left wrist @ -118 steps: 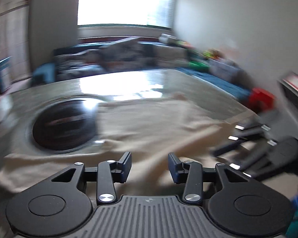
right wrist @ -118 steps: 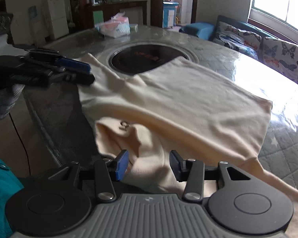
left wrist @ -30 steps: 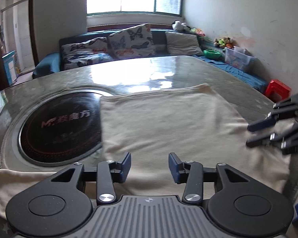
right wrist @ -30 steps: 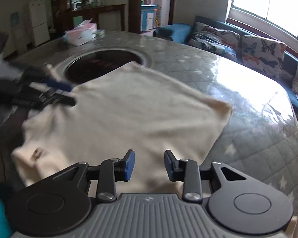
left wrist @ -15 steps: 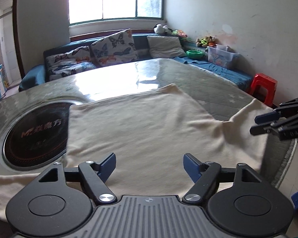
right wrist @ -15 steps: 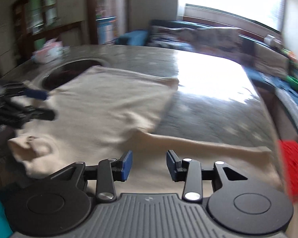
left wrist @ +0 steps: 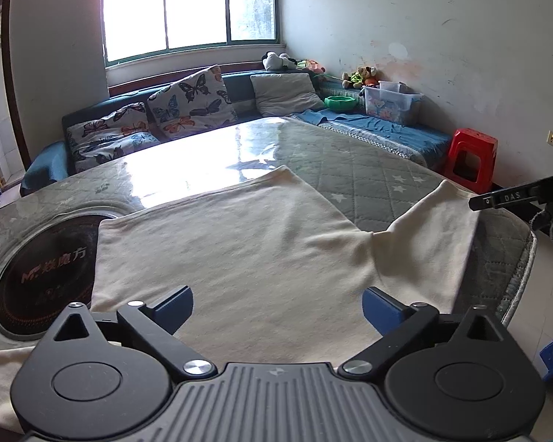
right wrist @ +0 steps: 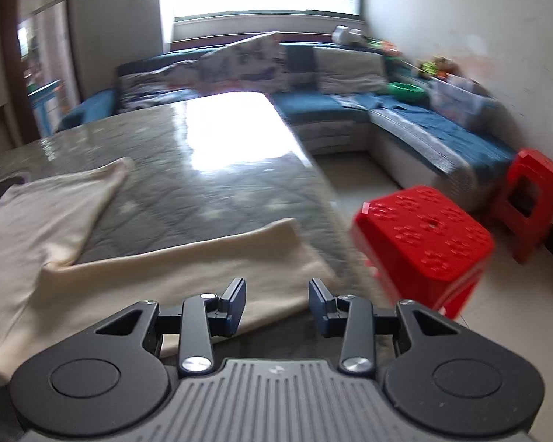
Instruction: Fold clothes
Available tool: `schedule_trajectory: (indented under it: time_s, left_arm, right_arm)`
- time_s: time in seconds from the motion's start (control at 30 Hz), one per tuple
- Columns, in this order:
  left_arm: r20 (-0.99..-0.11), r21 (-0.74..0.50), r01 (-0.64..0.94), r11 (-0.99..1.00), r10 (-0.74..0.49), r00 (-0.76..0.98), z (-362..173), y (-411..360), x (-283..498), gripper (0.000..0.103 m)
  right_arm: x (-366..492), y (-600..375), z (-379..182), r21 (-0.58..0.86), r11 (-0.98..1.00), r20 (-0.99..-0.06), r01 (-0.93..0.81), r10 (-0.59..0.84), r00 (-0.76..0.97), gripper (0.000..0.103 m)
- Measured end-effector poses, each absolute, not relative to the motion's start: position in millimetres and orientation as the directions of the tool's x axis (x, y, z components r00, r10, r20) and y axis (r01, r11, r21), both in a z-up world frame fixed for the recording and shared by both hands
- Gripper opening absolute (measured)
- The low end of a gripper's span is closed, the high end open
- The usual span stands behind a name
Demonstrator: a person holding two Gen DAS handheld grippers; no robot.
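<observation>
A cream long-sleeved garment (left wrist: 247, 254) lies spread flat on the grey quilted table (left wrist: 368, 180). Its sleeve (left wrist: 431, 228) stretches to the right toward the table edge. My left gripper (left wrist: 278, 307) hovers over the garment's near part. Its jaws are opening wide and nothing is between them. A finger of my right gripper (left wrist: 497, 199) shows at the right, by the sleeve's end. In the right wrist view, my right gripper (right wrist: 276, 302) stands open above the near edge of the sleeve (right wrist: 202, 258). Nothing is pinched between its blue pads (right wrist: 236, 300).
A round black hob (left wrist: 37, 269) is set into the table at the left, with the garment's edge over it. The table's rounded edge (left wrist: 516, 258) drops off at the right. Red stools (right wrist: 424, 243) (left wrist: 472, 154) stand beyond it. A sofa with cushions (left wrist: 188, 107) lines the far wall.
The left jaws have spread from half open to wide, and that hand has slid right along the garment. The right gripper has swung right and rolled, now facing the sleeve and the table edge.
</observation>
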State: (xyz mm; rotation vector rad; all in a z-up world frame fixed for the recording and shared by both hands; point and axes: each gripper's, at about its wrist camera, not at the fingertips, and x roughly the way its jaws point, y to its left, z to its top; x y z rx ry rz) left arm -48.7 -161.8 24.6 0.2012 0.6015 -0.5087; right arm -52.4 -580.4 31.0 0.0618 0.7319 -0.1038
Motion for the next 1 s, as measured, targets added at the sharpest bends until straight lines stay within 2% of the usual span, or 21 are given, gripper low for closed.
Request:
schedule_trajectory:
  time_s: [0.3, 0.5, 0.57, 0.8, 1.0]
  left_arm:
    - [-0.594, 0.028, 0.514, 0.857, -0.4, 0.698, 25.1, -174.9, -44.6, 0.103]
    - [-0.613, 0.036, 0.518, 0.855, -0.391, 0.687, 19.8, -184.8, -42.2, 0.103]
    - [-0.619, 0.038, 0.517, 0.855, -0.386, 0.684, 17.8, -187.7, -41.1, 0.103]
    - [-0.638, 0.049, 0.528, 0.848, -0.38, 0.67, 10.0, -199.2, -37.8, 0.103]
    - [-0.65, 0.087, 0.556, 0.826, -0.376, 0.66, -1.7, -216.5, -43.1, 0.103]
  right_arm:
    - [-45.0, -595.7, 18.6, 0.047, 0.984, -0.674, 0.174, -0.097, 0.733, 0.035]
    - [-44.7, -598.3, 17.6, 0.066, 0.983, -0.659, 0.172, -0.087, 0.747, 0.011]
    - [-46.2, -599.1, 19.4, 0.074, 0.983, -0.65, 0.167, -0.08, 0.756, 0.009]
    - [-60.4, -600.4, 47.6, 0.091, 0.986, -0.572, 0.139, -0.063, 0.818, 0.007]
    - [-65.4, -601.3, 63.5, 0.086, 0.989, -0.54, 0.119, -0.054, 0.84, 0.007]
